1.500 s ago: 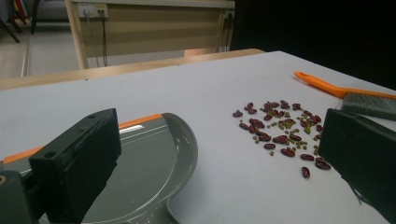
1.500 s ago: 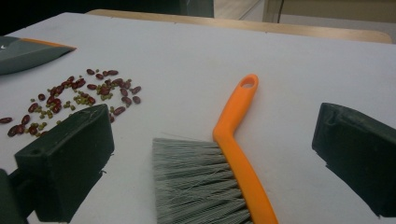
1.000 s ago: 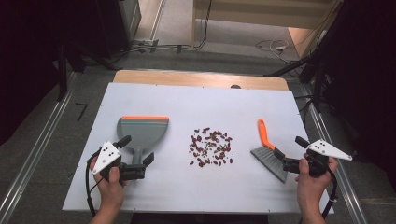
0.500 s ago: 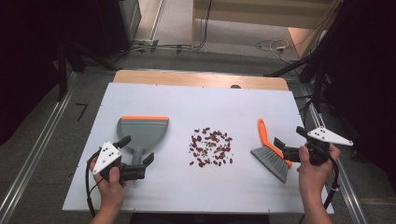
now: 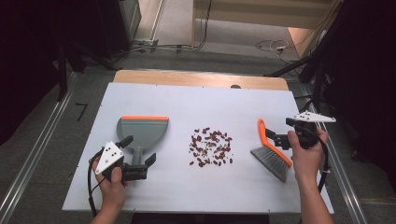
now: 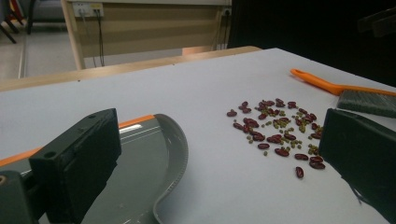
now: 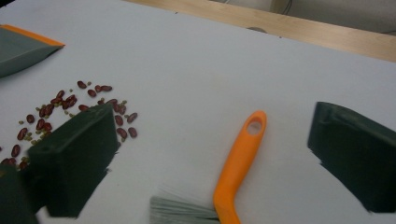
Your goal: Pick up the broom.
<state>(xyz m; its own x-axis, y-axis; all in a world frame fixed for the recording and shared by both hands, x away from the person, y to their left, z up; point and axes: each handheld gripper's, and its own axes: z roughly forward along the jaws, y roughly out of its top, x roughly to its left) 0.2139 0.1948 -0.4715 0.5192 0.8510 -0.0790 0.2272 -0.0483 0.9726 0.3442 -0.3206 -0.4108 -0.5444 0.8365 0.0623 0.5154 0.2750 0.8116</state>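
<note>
High view shows us the brush [image 5: 273, 151] lying on the white table [image 5: 196, 100] just ahead of our right claw [image 5: 279, 140], orange handle pointing away from us, bristles nearest the hand, with nothing pinching it yet. That claw's jaws stand spread and have just been closing a little, with the handle below and between them but untouched. We judge we are at the reach-for-the-brush step; next we must lower and close on the handle. Our left claw [image 5: 140, 168] is spread too, straddling the dustpan [image 5: 142, 132] stem, with the beans [image 5: 211, 147] well off to its right. The right gripper view shows the hole in the brush handle [image 7: 240, 158]; the left gripper view shows small green grains among the red beans [image 6: 280, 133].
</note>
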